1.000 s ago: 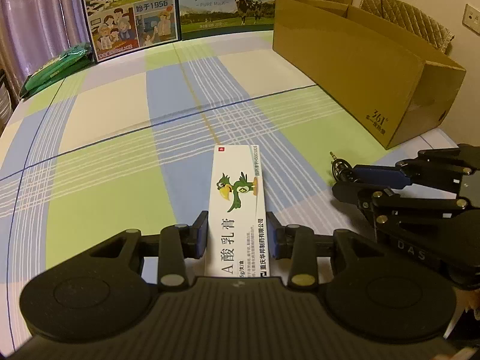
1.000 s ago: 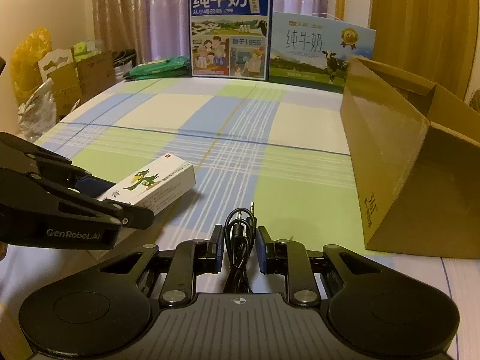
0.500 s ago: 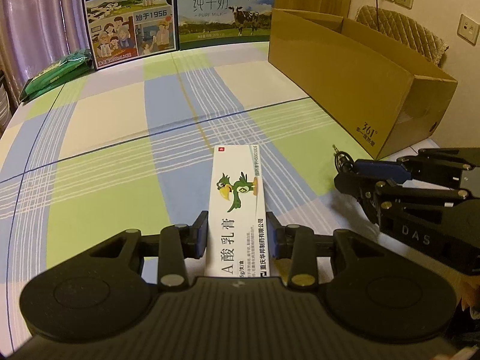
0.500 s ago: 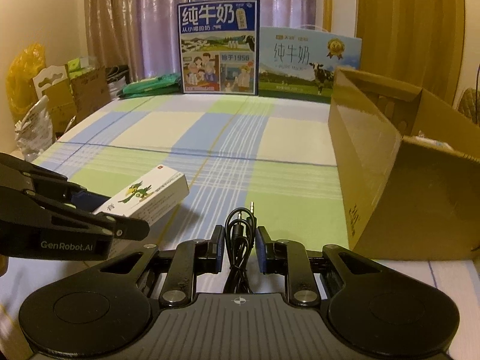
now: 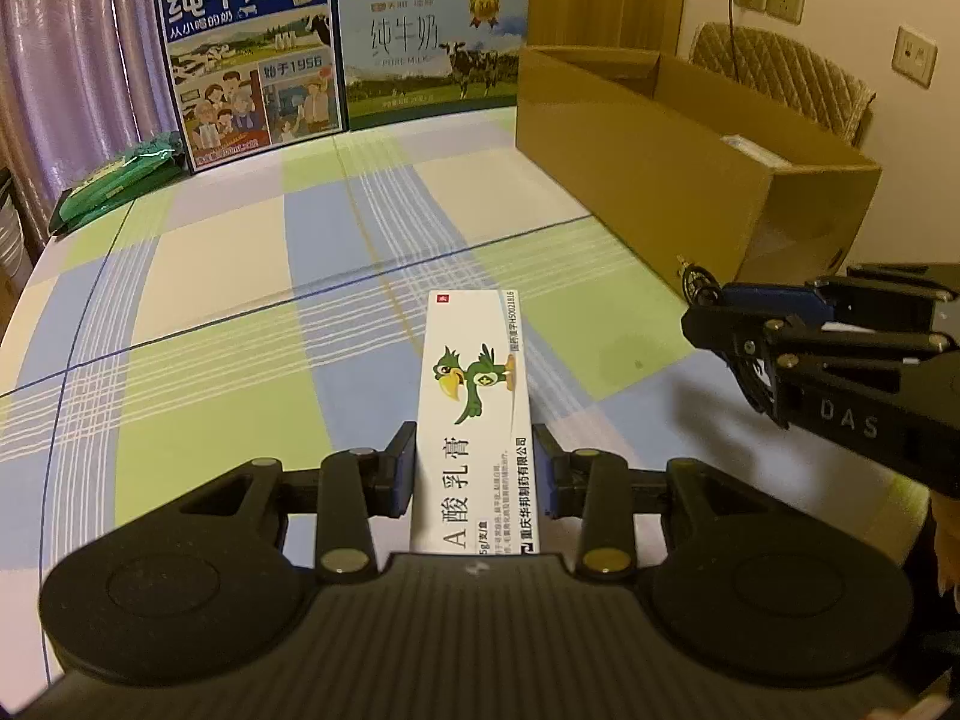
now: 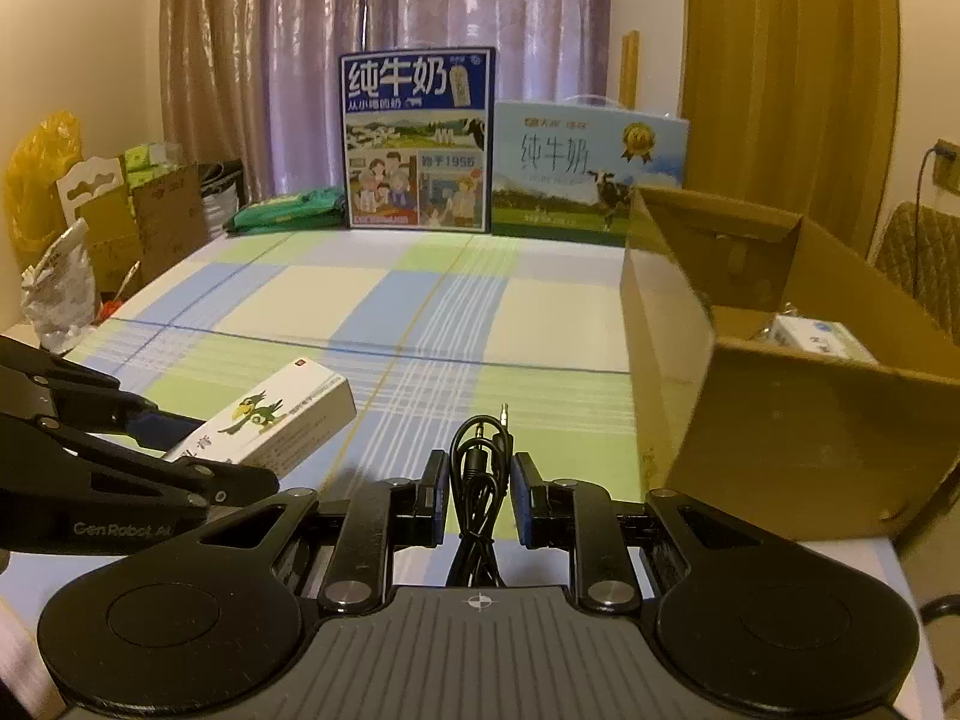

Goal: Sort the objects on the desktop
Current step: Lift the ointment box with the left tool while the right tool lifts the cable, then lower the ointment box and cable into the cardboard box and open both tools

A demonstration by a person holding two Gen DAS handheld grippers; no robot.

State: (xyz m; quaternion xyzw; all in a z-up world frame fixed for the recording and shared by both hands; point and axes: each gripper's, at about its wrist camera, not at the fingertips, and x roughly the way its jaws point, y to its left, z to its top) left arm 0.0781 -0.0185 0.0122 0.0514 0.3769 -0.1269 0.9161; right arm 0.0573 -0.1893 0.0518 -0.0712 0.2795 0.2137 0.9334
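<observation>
My left gripper is shut on a long white ointment box printed with a green parrot, held above the checked tablecloth. The same ointment box shows at the left of the right wrist view, in the left gripper's black fingers. My right gripper is shut on a coiled black audio cable whose jack plug points forward. In the left wrist view the right gripper hangs at the right with the cable at its tip. An open cardboard box stands just right of it.
A white packet lies inside the cardboard box. Two milk cartons stand along the table's far edge, green packets beside them. Bags and boxes sit off the table's left. A chair stands behind the box.
Both grippers have risen with their loads and moved toward the cardboard box; the box's inside now shows in the right wrist view. Neither grip has changed.
</observation>
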